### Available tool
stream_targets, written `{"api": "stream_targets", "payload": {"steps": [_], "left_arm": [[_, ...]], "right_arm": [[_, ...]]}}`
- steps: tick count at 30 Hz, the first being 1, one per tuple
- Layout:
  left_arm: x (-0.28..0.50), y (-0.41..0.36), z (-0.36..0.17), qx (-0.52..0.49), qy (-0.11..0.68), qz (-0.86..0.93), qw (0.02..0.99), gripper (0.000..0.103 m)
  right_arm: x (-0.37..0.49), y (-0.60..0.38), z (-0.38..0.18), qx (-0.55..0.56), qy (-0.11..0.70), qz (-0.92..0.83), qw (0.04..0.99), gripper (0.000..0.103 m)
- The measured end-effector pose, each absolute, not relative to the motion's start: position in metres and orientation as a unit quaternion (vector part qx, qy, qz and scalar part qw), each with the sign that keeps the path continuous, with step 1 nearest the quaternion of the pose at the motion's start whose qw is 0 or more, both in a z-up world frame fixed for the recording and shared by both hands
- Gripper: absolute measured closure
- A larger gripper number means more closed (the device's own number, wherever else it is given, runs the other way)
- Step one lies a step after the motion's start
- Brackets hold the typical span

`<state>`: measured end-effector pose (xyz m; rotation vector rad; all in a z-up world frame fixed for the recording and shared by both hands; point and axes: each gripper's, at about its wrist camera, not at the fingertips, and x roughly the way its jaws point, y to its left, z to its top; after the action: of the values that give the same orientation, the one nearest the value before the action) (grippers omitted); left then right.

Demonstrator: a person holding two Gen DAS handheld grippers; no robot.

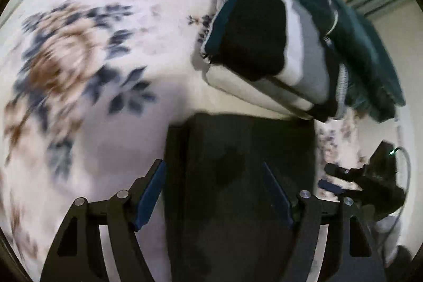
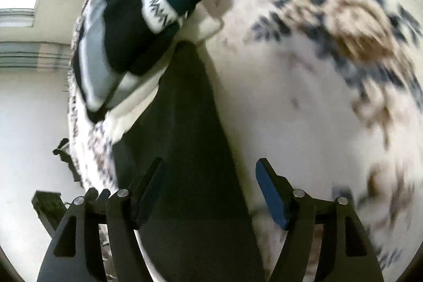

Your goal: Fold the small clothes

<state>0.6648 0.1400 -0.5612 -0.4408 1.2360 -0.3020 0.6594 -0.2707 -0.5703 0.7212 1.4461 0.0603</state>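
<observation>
Left gripper [image 1: 214, 192] — jaws spread, gripping nothing, hanging over a flat dark rectangular folded garment [image 1: 238, 189] on the white floral-print bed cover [image 1: 92, 57]. Beyond it, touching its far edge, a stack of folded clothes in black, white, grey and teal [image 1: 277, 49]. Right gripper [image 2: 210, 192] released as well, above the same dark cloth, nothing pinched. Judged: one fold just laid, pads clear of the fabric. Next probably calls for either another fold or lifting the piece by both near corners onto the stack — blur hides the edges.
</observation>
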Motion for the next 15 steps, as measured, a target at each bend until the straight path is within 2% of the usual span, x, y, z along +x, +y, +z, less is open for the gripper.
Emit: {"api": "stream_targets", "payload": {"steps": [1, 2, 3, 4, 6, 7, 8, 9, 12, 15], "left_arm": [[0.674, 0.133, -0.567, -0.188, 0.570, -0.144, 0.786, 0.034], [0.679, 0.129, -0.570, -0.170, 0.567, -0.142, 0.793, 0.041], [0.682, 0.125, -0.572, -0.153, 0.566, -0.140, 0.798, 0.083], [0.685, 0.122, -0.575, -0.138, 0.571, -0.142, 0.797, 0.092], [0.678, 0.124, -0.570, -0.134, 0.556, -0.148, 0.807, 0.092], [0.674, 0.127, -0.567, -0.139, 0.548, -0.149, 0.811, 0.093], [0.668, 0.133, -0.560, -0.150, 0.538, -0.150, 0.816, 0.093], [0.663, 0.139, -0.553, -0.160, 0.529, -0.153, 0.819, 0.093], [0.655, 0.160, -0.541, -0.188, 0.512, -0.155, 0.824, 0.093], [0.666, 0.168, -0.568, -0.189, 0.535, -0.141, 0.811, 0.093]], "right_arm": [[0.668, -0.270, -0.576, 0.316, 0.649, 0.026, 0.691, 0.031], [0.677, -0.268, -0.583, 0.308, 0.653, 0.023, 0.692, 0.031], [0.685, -0.268, -0.589, 0.303, 0.655, 0.020, 0.692, 0.031], [0.693, -0.265, -0.596, 0.297, 0.660, 0.018, 0.690, 0.031], [0.706, -0.261, -0.606, 0.284, 0.664, 0.026, 0.691, 0.033], [0.710, -0.257, -0.608, 0.277, 0.662, 0.034, 0.696, 0.040], [0.712, -0.253, -0.607, 0.267, 0.658, 0.046, 0.702, 0.075], [0.715, -0.248, -0.605, 0.259, 0.658, 0.058, 0.704, 0.095], [0.716, -0.234, -0.591, 0.244, 0.637, 0.065, 0.728, 0.096], [0.726, -0.224, -0.594, 0.221, 0.643, 0.050, 0.732, 0.096]]}}
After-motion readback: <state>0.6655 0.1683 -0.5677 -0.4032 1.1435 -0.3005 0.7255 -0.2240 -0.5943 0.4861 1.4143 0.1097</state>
